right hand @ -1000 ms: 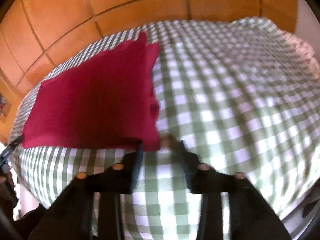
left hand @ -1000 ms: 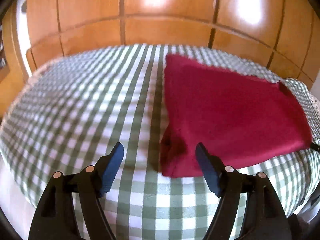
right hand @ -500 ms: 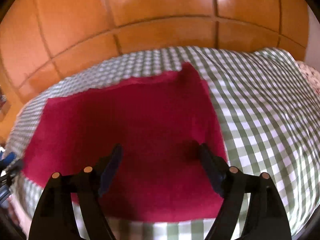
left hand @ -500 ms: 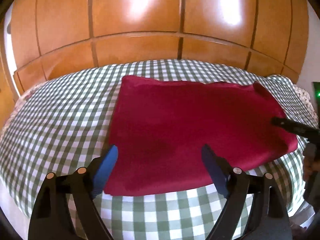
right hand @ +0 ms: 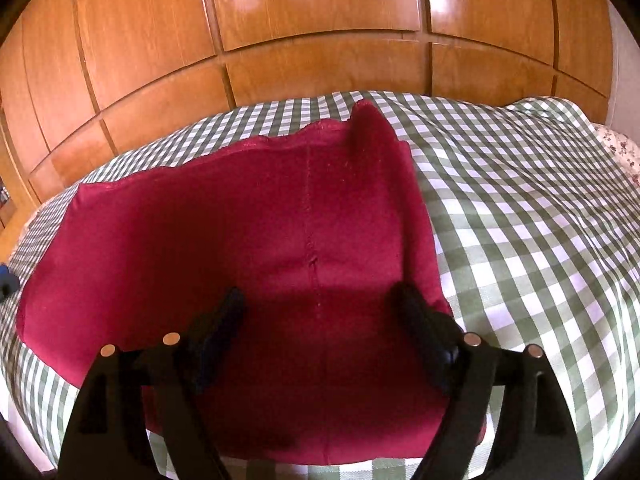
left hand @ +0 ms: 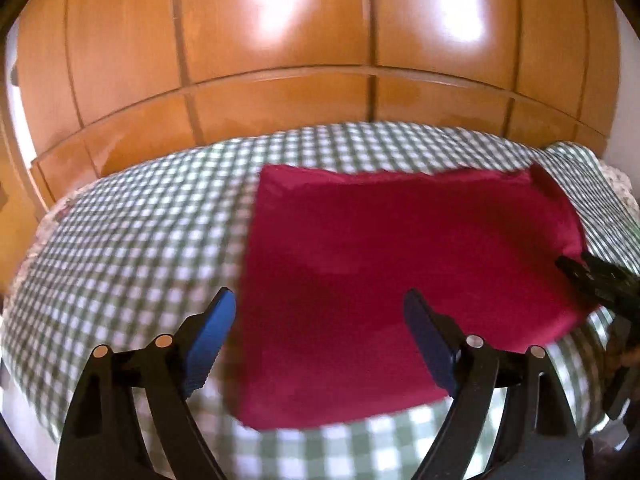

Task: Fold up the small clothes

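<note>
Red garment (right hand: 248,240) lies flat, folded, mid-frame on the green-checked bed (right hand: 520,208); left tongs (left hand: 320,312) apart, empty, over its lower left edge; right tongs (right hand: 320,300) opening, nothing gripped, above its lower right; wooden wardrobe (right hand: 320,20) across top.

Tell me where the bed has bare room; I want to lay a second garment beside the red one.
Left of the red garment, bare checked bedspread runs to the bed's edge. Right of it, another wide bare stretch. Crowded: the near edge, where both sets of fingers hover over the garment.
</note>
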Demonstrator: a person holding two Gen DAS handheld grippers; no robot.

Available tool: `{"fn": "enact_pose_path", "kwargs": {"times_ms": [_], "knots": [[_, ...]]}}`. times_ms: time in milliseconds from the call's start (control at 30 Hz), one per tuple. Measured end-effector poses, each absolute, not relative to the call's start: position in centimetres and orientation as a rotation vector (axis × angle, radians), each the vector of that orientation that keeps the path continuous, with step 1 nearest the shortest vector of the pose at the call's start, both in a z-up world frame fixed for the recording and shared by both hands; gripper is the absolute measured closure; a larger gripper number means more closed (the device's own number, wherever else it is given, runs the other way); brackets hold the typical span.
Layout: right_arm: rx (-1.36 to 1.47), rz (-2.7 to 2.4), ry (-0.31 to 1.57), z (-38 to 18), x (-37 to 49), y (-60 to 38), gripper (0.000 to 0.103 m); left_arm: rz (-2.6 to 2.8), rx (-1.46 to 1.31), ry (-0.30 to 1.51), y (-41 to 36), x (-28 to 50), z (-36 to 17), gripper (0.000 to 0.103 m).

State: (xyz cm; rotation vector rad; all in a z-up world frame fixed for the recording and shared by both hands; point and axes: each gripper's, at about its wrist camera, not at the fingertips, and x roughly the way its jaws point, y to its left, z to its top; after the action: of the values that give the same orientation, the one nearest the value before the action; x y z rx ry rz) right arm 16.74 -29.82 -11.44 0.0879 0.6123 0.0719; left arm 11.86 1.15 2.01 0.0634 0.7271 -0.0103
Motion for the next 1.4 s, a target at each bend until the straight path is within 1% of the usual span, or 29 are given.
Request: {"fn": "enact_pose_path", "kwargs": {"times_ms": [33, 100, 133, 267, 467, 500, 567, 600, 633, 800, 867, 900, 933, 967, 1000, 1067, 1100, 1167, 1233, 1300, 1400], "knots": [[0.089, 0.071, 0.610, -11.5, 16.6, -29.8, 0.021, -0.007, 0.031, 0.741, 2.1, 12.5, 2.1, 0.019], [0.088, 0.070, 0.603, -11.5, 16.5, -29.8, 0.021, -0.006, -0.066, 0.784, 4.4, 14.3, 2.0, 0.027], [0.087, 0.069, 0.599, -11.6, 16.5, -29.8, 0.021, -0.001, -0.109, 0.808, 5.4, 15.1, 1.9, 0.034], [0.090, 0.070, 0.593, -11.6, 16.4, -29.8, 0.021, -0.014, -0.302, 0.872, 8.5, 19.0, 1.1, 0.036], [0.090, 0.066, 0.586, -11.6, 16.3, -29.6, 0.021, -0.010, -0.392, 0.956, 9.3, 23.6, -0.9, 0.036], [0.090, 0.066, 0.585, -11.6, 16.2, -29.6, 0.021, -0.018, -0.411, 0.964, 9.2, 24.1, -1.2, 0.037], [0.089, 0.064, 0.585, -11.6, 16.3, -29.6, 0.021, -0.014, -0.384, 0.950, 8.7, 24.8, -1.1, 0.087], [0.088, 0.063, 0.585, -11.6, 16.3, -29.5, 0.020, 0.003, -0.368, 0.931, 8.5, 24.9, -0.9, 0.089], [0.087, 0.063, 0.584, -11.6, 16.3, -29.6, 0.020, 0.016, -0.372, 0.904, 8.6, 24.9, -0.8, 0.095], [0.076, 0.057, 0.583, -11.7, 16.4, -29.2, 0.019, 0.115, -0.226, 0.889, 7.9, 26.2, -4.0, 0.095], [0.072, 0.058, 0.582, -11.7, 16.5, -29.2, 0.019, 0.126, -0.236, 0.887, 8.2, 26.4, -3.8, 0.094], [0.074, 0.058, 0.581, -11.8, 16.5, -29.2, 0.019, 0.133, -0.232, 0.891, 8.3, 26.5, -3.6, 0.091], [0.076, 0.059, 0.580, -11.8, 16.5, -29.3, 0.019, 0.154, -0.218, 0.894, 8.3, 26.5, -3.4, 0.078], [0.077, 0.060, 0.579, -11.8, 16.4, -29.3, 0.019, 0.182, -0.200, 0.887, 8.3, 26.1, -2.9, 0.070], [0.079, 0.060, 0.578, -11.8, 16.4, -29.4, 0.019, 0.190, -0.193, 0.872, 8.3, 25.6, -2.4, 0.067], [0.078, 0.062, 0.578, -11.8, 16.5, -29.4, 0.019, 0.196, -0.178, 0.829, 7.9, 23.8, -0.9, 0.050], [0.077, 0.062, 0.579, -11.8, 16.4, -29.4, 0.019, 0.188, -0.168, 0.793, 7.5, 22.7, 0.0, 0.046], [0.072, 0.059, 0.590, -11.6, 16.5, -29.4, 0.019, 0.160, -0.132, 0.731, 6.4, 20.7, 1.4, 0.033], [0.057, 0.046, 0.625, -10.9, 16.8, -29.3, 0.019, 0.111, -0.102, 0.700, 5.0, 18.9, 2.1, 0.030], [0.060, 0.046, 0.657, -10.0, 17.1, -29.1, 0.014, 0.072, -0.066, 0.687, 3.4, 17.4, 2.3, 0.030], [0.057, 0.086, 0.617, -7.6, 16.9, -28.3, 0.012, 0.022, -0.030, 0.698, 1.5, 16.6, 1.8, 0.030]]}}
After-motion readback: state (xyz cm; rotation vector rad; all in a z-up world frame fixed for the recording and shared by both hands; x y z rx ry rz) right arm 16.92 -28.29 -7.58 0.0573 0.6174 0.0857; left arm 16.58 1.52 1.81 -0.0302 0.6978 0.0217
